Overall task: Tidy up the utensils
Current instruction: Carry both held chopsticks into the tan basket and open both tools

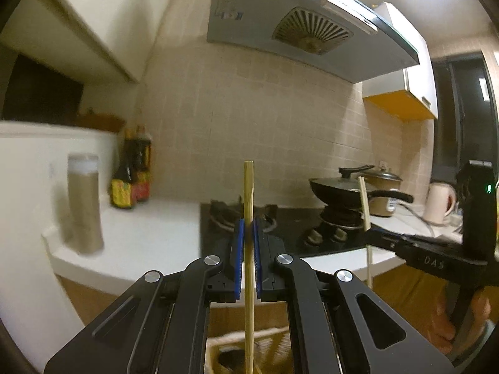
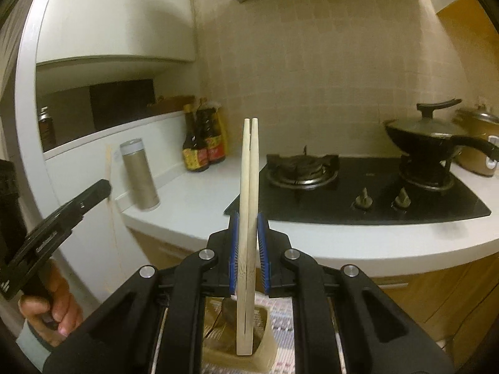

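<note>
My left gripper (image 1: 248, 230) is shut on a pale wooden chopstick (image 1: 248, 193) that stands upright between the blue pads. Its lower end hangs over a pale utensil holder (image 1: 271, 339) at the bottom of the left wrist view. My right gripper (image 2: 248, 230) is shut on a pair of wooden chopsticks (image 2: 250, 168), also upright. Their lower ends reach into the beige holder (image 2: 265, 346) below. The right gripper shows in the left wrist view (image 1: 369, 233) at the right, and the left gripper shows in the right wrist view (image 2: 104, 188) at the left.
A white counter (image 2: 343, 237) holds a black gas hob (image 2: 368, 193) with a lidded black pan (image 2: 436, 137). A tan canister (image 2: 140, 174) and sauce bottles (image 2: 202, 143) stand at the left. A rice cooker (image 1: 385, 193) and a kettle (image 1: 441, 202) stand at the right.
</note>
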